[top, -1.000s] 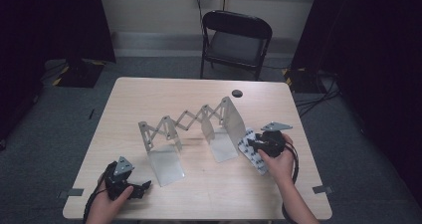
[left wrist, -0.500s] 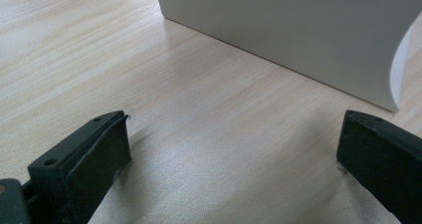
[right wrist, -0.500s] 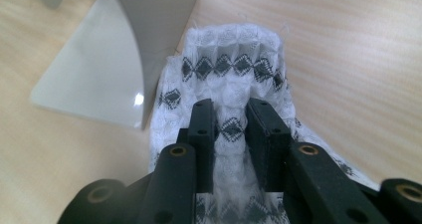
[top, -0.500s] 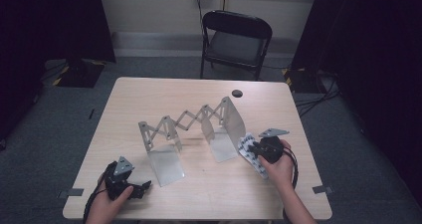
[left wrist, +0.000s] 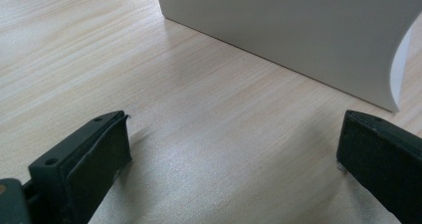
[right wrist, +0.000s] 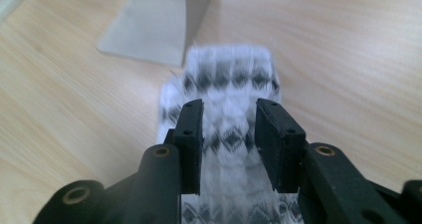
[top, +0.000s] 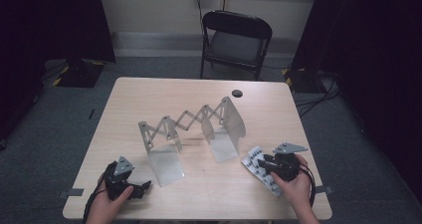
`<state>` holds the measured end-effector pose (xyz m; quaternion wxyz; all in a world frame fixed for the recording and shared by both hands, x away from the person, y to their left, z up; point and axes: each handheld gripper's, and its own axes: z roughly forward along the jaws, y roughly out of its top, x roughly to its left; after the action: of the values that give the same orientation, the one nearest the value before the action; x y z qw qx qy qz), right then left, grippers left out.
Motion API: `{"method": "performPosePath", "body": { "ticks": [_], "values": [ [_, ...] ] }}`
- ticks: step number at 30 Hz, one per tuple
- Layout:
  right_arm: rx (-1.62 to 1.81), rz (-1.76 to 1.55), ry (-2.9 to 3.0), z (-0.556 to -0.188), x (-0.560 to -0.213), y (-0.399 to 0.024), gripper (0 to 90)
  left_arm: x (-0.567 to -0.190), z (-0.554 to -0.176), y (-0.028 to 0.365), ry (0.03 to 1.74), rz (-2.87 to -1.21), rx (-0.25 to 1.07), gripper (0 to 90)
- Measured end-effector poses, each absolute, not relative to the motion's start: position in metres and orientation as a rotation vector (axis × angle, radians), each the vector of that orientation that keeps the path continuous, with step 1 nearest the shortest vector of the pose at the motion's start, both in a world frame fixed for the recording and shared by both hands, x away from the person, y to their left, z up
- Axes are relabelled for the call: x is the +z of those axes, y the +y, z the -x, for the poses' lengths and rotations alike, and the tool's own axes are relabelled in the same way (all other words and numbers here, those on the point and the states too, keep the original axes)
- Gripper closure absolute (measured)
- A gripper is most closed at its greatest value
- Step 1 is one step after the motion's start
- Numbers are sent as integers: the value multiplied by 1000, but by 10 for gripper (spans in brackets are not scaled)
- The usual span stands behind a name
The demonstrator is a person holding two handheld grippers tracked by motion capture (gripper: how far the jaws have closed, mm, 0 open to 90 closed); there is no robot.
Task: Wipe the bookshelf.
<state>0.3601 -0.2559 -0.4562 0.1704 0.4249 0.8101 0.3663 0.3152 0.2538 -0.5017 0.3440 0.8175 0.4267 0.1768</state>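
A white cloth with a black diamond pattern (top: 259,176) lies flat near the table's front right. My right gripper (top: 263,164) hovers over it, jaws pointing left. In the right gripper view the cloth (right wrist: 229,84) is blurred and runs under and between the jaws of the right gripper (right wrist: 234,117). Those jaws have just been opening, and their pads stand clear of the fabric. A metal scissor rack (top: 191,118) with two curved end plates stands mid-table. My left gripper (top: 143,189) rests open at the front left, just short of the rack's left plate (left wrist: 298,30), with bare wood between its jaws (left wrist: 234,139).
A small black round object (top: 237,93) sits near the wooden table's (top: 149,92) far edge. A black folding chair (top: 236,40) stands behind the table. Cables lie on the floor at the right. The rack's right plate base (right wrist: 149,30) is just ahead of the cloth.
My right hand has pulled the gripper back toward the front edge, along the patterned cloth. The left hand and the rack have stayed put.
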Motion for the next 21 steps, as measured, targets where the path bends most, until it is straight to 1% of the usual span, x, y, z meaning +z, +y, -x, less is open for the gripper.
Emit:
{"method": "performPosePath", "body": {
  "ticks": [1,3,5,6,7,8,9,11,16,21],
  "values": [
    [1052,-1210,2290,-360,-453,-255,614,-502,-315,254,1109,-2124,460,0],
    [1064,-1202,2279,-362,-449,-255,614,-502,-315,254,1109,-2124,459,0],
    [1069,-1185,2279,-372,-443,-248,629,-502,-315,254,1108,-2123,459,0],
    [1067,-1184,2285,-376,-444,-245,650,-502,-315,254,1108,-2123,459,0],
    [1067,-1184,2285,-376,-444,-245,650,-502,-315,254,1108,-2123,459,0],
    [1041,-1186,2304,-382,-449,-239,675,-502,-315,254,1108,-2124,459,0],
    [1041,-1186,2304,-382,-449,-239,675,-502,-315,254,1108,-2124,459,0],
    [1040,-1201,2316,-387,-461,-234,688,-502,-315,254,1108,-2124,459,0],
    [1031,-1205,2314,-384,-468,-233,704,-502,-315,254,1107,-2124,458,0],
    [993,-1162,2348,-371,-470,-237,701,-502,-315,254,1107,-2124,459,0]
  ]
}}
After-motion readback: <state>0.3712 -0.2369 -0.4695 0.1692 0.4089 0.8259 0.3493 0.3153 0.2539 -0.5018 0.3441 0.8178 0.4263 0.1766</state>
